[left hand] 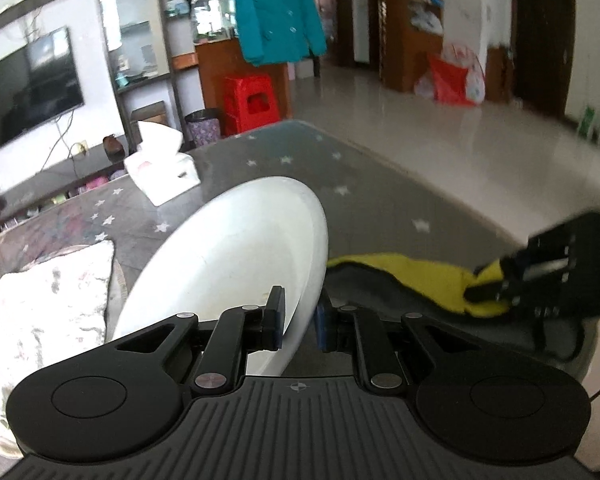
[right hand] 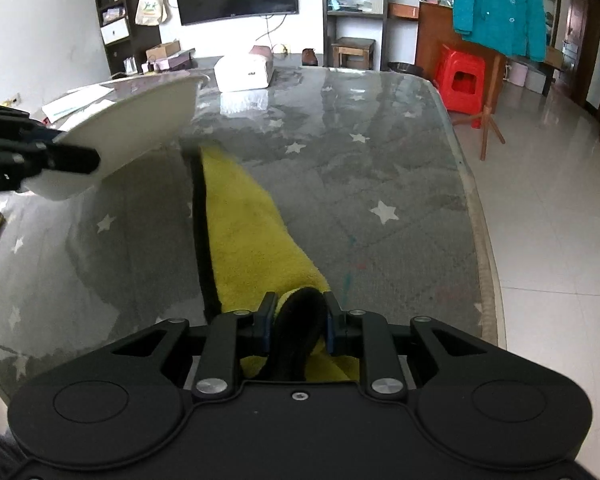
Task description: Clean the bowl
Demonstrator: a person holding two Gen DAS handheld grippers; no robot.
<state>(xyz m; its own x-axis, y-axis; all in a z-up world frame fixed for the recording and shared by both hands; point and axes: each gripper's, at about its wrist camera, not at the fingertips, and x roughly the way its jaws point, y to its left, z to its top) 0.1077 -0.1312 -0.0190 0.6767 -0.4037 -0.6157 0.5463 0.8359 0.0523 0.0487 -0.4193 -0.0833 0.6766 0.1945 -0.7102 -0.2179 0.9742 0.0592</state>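
Note:
My left gripper (left hand: 298, 320) is shut on the rim of a white bowl (left hand: 236, 264), which hangs tilted above the table with its inside facing left. The right wrist view shows the same bowl (right hand: 140, 120) lifted at the left, with the left gripper (right hand: 76, 160) clamped on its near edge. My right gripper (right hand: 298, 320) is shut on a bunched end of a yellow cloth with a black border (right hand: 244, 232). The cloth trails away across the grey star-patterned table (right hand: 380, 184). In the left wrist view the cloth (left hand: 420, 276) lies right of the bowl, held by the right gripper (left hand: 484, 284).
A white tissue box (left hand: 164, 172) (right hand: 242, 72) stands on the far part of the table. A patterned cloth (left hand: 44, 304) lies left of the bowl. Papers (right hand: 76, 102) rest at the far left. The table's right edge (right hand: 472, 200) drops to a tiled floor with a red stool (right hand: 464, 80).

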